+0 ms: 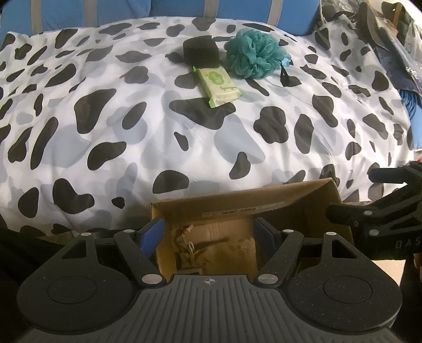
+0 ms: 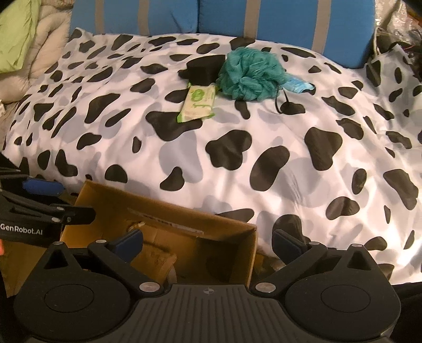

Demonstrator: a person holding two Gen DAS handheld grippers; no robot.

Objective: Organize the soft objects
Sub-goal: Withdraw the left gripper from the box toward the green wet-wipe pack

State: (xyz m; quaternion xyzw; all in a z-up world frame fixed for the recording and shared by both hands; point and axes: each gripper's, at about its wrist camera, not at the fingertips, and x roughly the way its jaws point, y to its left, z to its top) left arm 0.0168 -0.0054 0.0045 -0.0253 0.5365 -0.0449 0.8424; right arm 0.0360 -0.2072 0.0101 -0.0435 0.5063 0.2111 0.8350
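A teal mesh bath pouf (image 1: 253,54) (image 2: 249,75), a green pack of wipes (image 1: 217,85) (image 2: 199,101) and a black soft block (image 1: 200,50) (image 2: 203,68) lie together at the far side of a cow-print bed cover (image 1: 105,132) (image 2: 290,158). An open cardboard box (image 1: 237,200) (image 2: 168,211) sits at the near edge. My left gripper (image 1: 211,234) hangs open over the box with nothing between its blue pads. My right gripper (image 2: 208,242) is open too, straddling the box's right wall, holding nothing.
Brown paper and a string tag lie inside the box (image 1: 211,245). A blue striped cushion (image 2: 263,21) backs the bed. Clutter and bags (image 1: 382,31) pile at the far right. A pale quilt and green pillow (image 2: 21,39) lie at the far left.
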